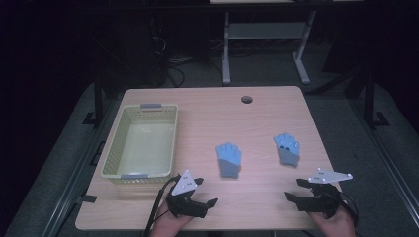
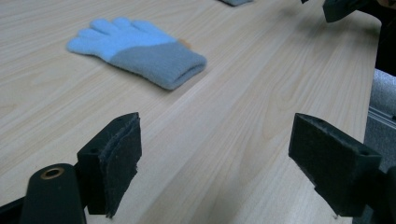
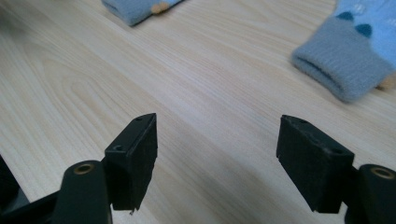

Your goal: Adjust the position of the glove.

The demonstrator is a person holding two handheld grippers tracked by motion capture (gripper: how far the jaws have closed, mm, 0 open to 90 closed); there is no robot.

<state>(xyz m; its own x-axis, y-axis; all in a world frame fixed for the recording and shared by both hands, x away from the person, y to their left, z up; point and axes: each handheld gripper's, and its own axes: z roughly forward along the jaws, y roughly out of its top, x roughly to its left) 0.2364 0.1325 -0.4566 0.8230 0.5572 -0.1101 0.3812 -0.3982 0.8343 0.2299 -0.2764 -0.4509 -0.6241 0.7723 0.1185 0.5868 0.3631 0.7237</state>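
Two small blue knitted gloves with grey cuffs lie flat on the wooden table [image 1: 257, 123]. One glove [image 1: 229, 159] [image 2: 137, 49] sits near the middle, fingers pointing away. The other glove [image 1: 287, 148] [image 3: 355, 46], with dark dots on it, lies to its right. My left gripper [image 1: 205, 192] [image 2: 215, 163] hovers open near the front edge, short of the middle glove. Open too, my right gripper [image 1: 295, 189] [image 3: 217, 158] is at the front right, just short of the dotted glove's cuff. Nothing is between either pair of jaws.
A pale yellow-green plastic basket [image 1: 111, 153] stands on the left side of the table, with nothing in it. A round cable hole [image 1: 246, 99] is near the far edge. Behind the table stands a desk frame [image 1: 267, 44] on dark floor.
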